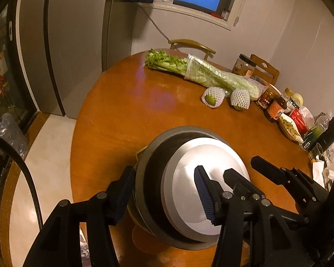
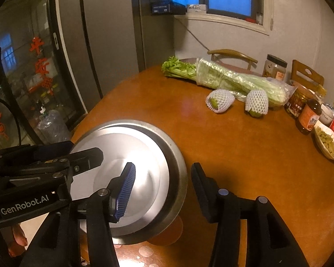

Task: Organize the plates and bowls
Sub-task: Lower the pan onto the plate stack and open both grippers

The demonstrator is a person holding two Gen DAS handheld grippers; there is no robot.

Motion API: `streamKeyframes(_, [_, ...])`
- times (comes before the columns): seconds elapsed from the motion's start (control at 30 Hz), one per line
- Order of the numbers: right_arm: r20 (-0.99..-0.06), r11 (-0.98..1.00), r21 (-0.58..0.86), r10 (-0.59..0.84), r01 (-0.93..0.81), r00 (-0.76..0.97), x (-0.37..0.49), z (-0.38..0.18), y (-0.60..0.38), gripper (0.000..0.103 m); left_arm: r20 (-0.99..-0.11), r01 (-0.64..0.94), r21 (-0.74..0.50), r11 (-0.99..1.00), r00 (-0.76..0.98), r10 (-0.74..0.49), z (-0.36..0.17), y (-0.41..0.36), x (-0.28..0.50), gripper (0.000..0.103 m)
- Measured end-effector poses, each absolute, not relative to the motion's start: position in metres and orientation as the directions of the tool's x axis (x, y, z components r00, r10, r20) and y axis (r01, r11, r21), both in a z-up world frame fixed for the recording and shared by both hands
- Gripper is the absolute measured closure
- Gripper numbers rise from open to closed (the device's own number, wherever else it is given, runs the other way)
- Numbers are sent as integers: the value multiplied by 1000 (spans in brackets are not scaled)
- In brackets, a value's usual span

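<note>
Bowls (image 1: 184, 178), steel, nested upside down, sit lower centre on the table (image 1: 127, 115), likely stacked to save room. Left gripper (image 1: 164, 191) and right gripper (image 2: 164, 191) straddle opposite rims, part open, pads apparently clear, gripping nothing. Bowl count unclear; the orange thing beneath is mostly hidden.

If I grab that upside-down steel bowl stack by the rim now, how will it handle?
The steel bowl stack looks smooth and shiny, so probably slippery under the pads. It appears thin-walled, likely light and stiff. The bowls sit nested and tilted on something beneath, so the top one may slide or the stack may shift.
</note>
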State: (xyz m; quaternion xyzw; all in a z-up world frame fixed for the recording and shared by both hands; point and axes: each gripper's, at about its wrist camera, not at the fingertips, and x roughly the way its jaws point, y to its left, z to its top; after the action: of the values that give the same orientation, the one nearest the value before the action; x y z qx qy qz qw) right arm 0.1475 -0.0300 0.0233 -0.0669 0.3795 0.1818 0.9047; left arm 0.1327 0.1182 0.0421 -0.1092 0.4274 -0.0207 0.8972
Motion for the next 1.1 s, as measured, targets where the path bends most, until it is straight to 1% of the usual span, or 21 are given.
streamKeyframes(0.23, [-674,933,17,276,-359,685,133,37,-42,45,-734,-56,-200,978,670,-112,59,114,115,46])
streamKeyframes(0.5, [-641,943,13,263,-333,721,102,48,-61,43,-710,-39,-180,983,697,-102,69,96,85,44])
streamKeyframes(0.7, [-622,950,18,254,-311,741,73,48,-79,42,-710,-36,-153,988,700,-84,64,79,57,44])
streamKeyframes(0.8, [-598,953,50,269,-300,755,56,49,-93,37,-714,-29,-146,989,695,-85,58,68,45,44])
streamKeyframes(1.1, [-589,967,36,224,-252,777,17,40,-123,35,-705,-9,-108,994,705,-70,44,42,8,44])
